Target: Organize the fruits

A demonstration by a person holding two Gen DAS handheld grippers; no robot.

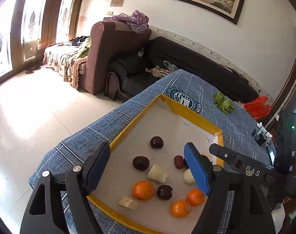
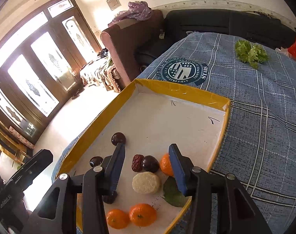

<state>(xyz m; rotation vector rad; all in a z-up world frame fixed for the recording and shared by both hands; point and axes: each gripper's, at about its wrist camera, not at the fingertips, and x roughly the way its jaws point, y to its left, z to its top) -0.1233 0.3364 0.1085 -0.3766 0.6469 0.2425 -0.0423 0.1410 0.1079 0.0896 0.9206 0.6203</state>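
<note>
Both tools hover over the shallow yellow-rimmed cardboard tray (image 2: pixel 220 101) on the blue plaid-covered tabletop (image 2: pixel 264 117). Right tool (image 2: pixel 147 167): jaws apart, nothing clamped; between them lie a wrinkled red date (image 2: pixel 136 162), a dark purple plum (image 2: pixel 150 163) touching it, and a pale round peeled fruit slice (image 2: pixel 146 182) nearer the tool. A small orange mandarin (image 2: pixel 166 164) sits against the inner face of its right finger; a green leaf (image 2: pixel 173 193) lies under that finger. Left tool (image 1: pixel 148 165): jaws wide apart, empty, framing a pale peeled chunk (image 1: pixel 158 174), another dark plum (image 1: pixel 141 162) and a larger mandarin (image 1: pixel 143 190). Risks, as judged: closing the right tool here would likely catch date and plum together, or squeeze the plum sideways and set it rolling. The right finger could nudge the mandarin toward the tray wall. The soft slice may crush or slip. Tools work near each other; a collision over the tray seems possible.
</note>
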